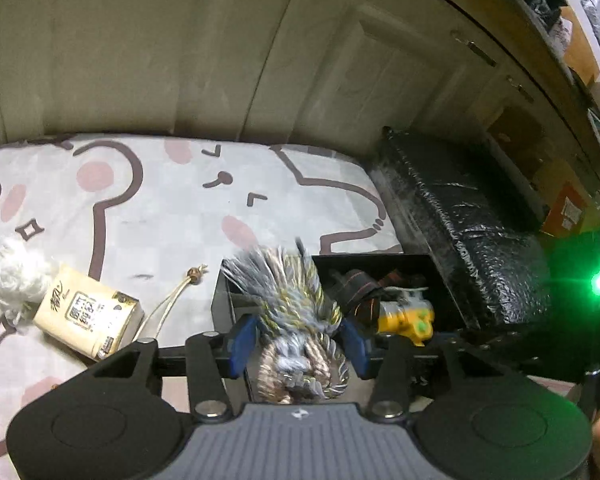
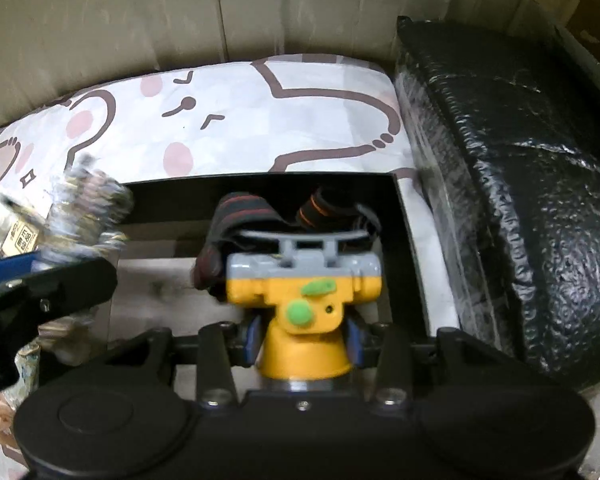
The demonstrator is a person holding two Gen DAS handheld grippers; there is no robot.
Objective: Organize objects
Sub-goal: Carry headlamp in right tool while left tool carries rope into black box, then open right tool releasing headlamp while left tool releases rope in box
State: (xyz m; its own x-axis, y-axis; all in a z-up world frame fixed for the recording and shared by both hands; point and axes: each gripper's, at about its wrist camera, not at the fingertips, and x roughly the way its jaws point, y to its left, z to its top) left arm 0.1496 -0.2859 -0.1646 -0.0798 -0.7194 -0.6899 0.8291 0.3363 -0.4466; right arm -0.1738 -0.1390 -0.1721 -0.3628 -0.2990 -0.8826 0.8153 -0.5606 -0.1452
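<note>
Both tools are clamped on something: the left tool has its blue pads pressed into the waist of a frayed silver-and-gold rope tassel, and the right tool has its blue pads closed on the neck of a yellow and grey plastic toy with green buttons. Each load hangs over the open black rectangular box that sits on the bed, on a white sheet printed with brown cartoon outlines and pink spots; black straps with orange stripes already lie inside the box.

By its look the tassel is light and soft, so it will squash and sag rather than slip; the bound middle, where it is taken now, seems the firmest hold. The toy appears rigid and smooth, likely slicker, and the narrow neck below its wider head gives the pads a natural seat.

Only the left wrist view shows what remains on the sheet: a cream tissue pack with printed characters, a ball of white fluff beside it, and a beige cord with a knot. The right wrist view alone shows the pale floor of the box and the left tool from the side
</note>
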